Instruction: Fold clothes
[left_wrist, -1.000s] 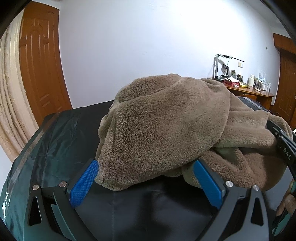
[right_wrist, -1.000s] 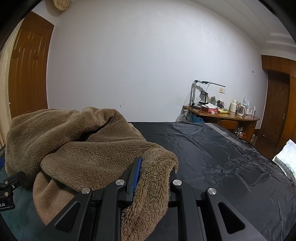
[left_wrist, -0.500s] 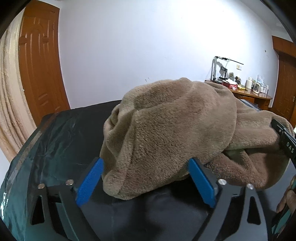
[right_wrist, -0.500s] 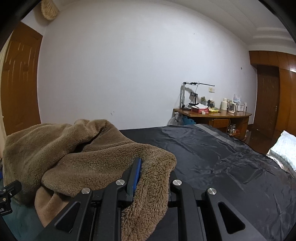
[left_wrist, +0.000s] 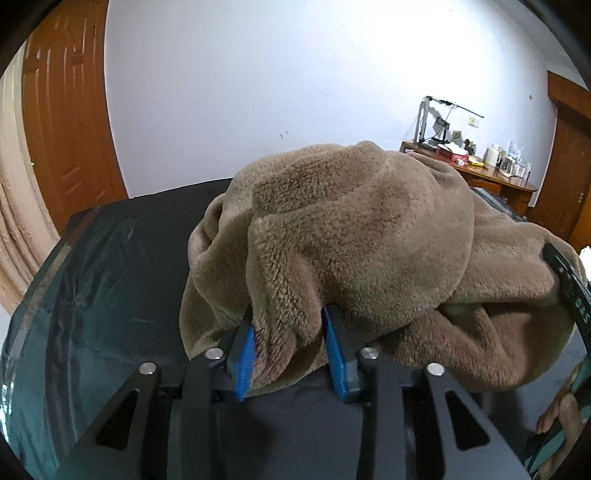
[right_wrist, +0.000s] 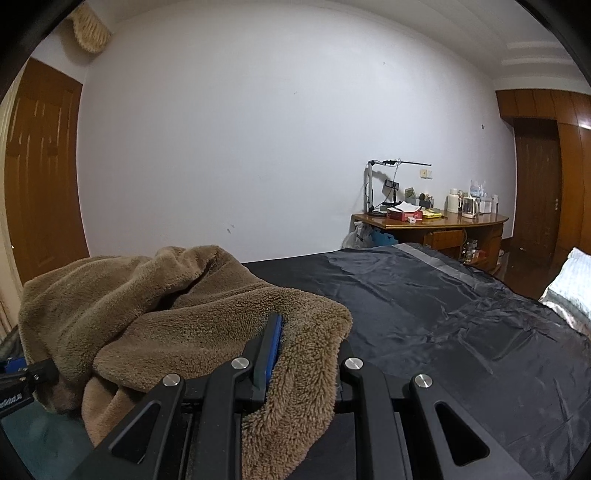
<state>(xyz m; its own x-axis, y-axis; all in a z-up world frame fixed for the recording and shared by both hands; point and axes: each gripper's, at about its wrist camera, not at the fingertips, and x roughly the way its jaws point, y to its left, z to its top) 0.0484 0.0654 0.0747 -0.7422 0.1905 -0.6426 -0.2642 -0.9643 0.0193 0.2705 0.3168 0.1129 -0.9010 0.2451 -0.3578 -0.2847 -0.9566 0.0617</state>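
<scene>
Nearest, two grippers work one brown fleece garment (left_wrist: 354, 236) heaped on the dark sheet (right_wrist: 424, 314) of a bed. The left gripper (left_wrist: 291, 343) has a fold of fleece between its two blue pads (left_wrist: 246, 354), jaws closing on it and seemingly pressing already. The right gripper (right_wrist: 295, 343) is clamped narrow on another edge, fleece draped over its fingers. Beyond, one pale pillow (right_wrist: 569, 284); farther, one wooden desk (right_wrist: 436, 225) bearing one lamp (right_wrist: 373, 184), and two wooden doors (right_wrist: 40, 173).

White wall (right_wrist: 258, 147); brown doors (left_wrist: 66, 122); cluttered wooden desk (right_wrist: 436, 225)
</scene>
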